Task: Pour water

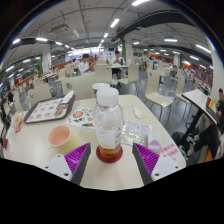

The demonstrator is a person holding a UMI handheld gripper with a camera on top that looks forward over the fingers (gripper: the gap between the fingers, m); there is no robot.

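A clear plastic bottle (108,122) with a white cap stands upright on a round red coaster (109,155) on the white table (35,143). It holds a little amber liquid at its bottom. My gripper (111,164) is open: the purple pads (78,156) sit at either side of the bottle's base, with a gap on each side. A pink cup (60,136) stands on the table left of the bottle, just ahead of the left finger.
A dark tray (48,110) lies at the far left of the table. Papers and a clear plastic bag (145,133) lie right of the bottle. Beyond the table are more tables and white chairs (158,95) in a large hall.
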